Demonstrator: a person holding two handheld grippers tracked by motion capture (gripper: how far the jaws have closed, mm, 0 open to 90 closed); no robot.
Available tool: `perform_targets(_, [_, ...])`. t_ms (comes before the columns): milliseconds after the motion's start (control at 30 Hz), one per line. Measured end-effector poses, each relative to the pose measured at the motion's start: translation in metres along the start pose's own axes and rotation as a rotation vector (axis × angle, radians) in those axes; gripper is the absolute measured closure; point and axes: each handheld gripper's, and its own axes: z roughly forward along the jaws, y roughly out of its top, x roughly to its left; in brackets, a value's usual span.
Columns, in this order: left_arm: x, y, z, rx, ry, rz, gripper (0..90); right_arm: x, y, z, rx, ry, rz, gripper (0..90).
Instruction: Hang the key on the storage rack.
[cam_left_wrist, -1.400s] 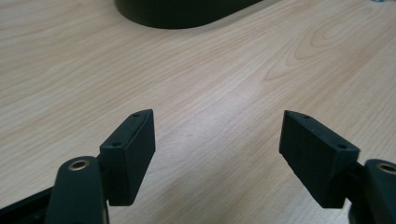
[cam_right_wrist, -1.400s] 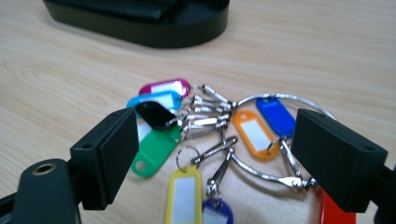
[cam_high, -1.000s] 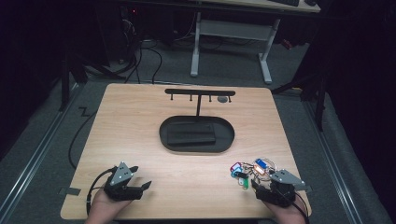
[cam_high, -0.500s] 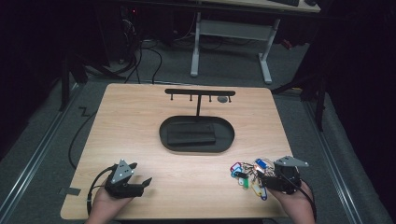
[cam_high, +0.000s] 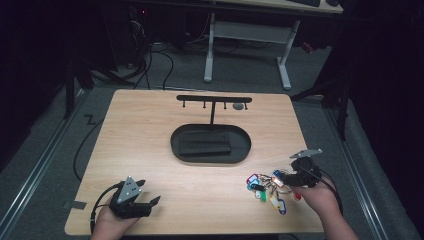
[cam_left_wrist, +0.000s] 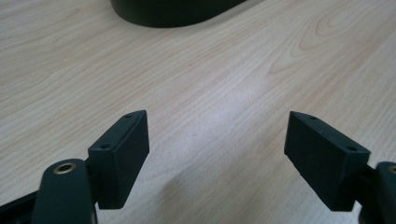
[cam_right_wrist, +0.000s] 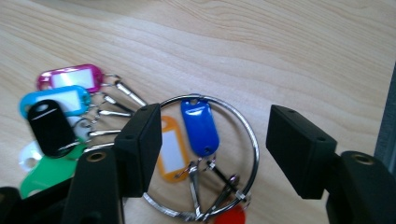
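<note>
A bunch of coloured key tags (cam_high: 264, 188) on a metal ring (cam_right_wrist: 252, 135) lies on the wooden table (cam_high: 150, 150) at the front right. My right gripper (cam_high: 281, 177) hovers at the bunch's right side, pointing left. In the right gripper view its jaws (cam_right_wrist: 215, 121) stand apart over the ring, with the blue tag (cam_right_wrist: 200, 126) and orange tag (cam_right_wrist: 172, 150) between them and untouched; they have just been closing. The pink tag (cam_right_wrist: 70, 77), cyan tag (cam_right_wrist: 56, 100) and black tag (cam_right_wrist: 49, 126) fan out to the left. My left gripper (cam_high: 148, 193) rests open at the front left, with bare wood between its jaws (cam_left_wrist: 219, 123).
A black oval tray (cam_high: 210, 156) sits mid-table with a dark block in it. From it rises a black T-shaped rack (cam_high: 214, 99) with small hooks; a grey disc (cam_high: 239, 106) hangs near its right end. The table's right edge is close to my right hand.
My right gripper has moved away from the front edge, up along the right side of the key bunch, and its jaws have narrowed. The left gripper has stayed put.
</note>
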Motion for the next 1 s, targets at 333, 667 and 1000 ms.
perform_targets(333, [-0.001,-0.005,-0.007,0.003,0.013,-0.006,24.3,-0.021,0.014,0.029,0.197,-0.026,-0.021,50.3])
perform_targets(667, [-0.007,-0.003,-0.002,0.000,0.002,0.014,24.8,-0.038,0.015,0.033,0.290,0.045,0.042,57.7])
perform_targets(1000, [-0.007,-0.002,0.001,0.010,-0.010,0.024,24.9,-0.036,0.018,0.044,0.369,0.062,0.045,56.1])
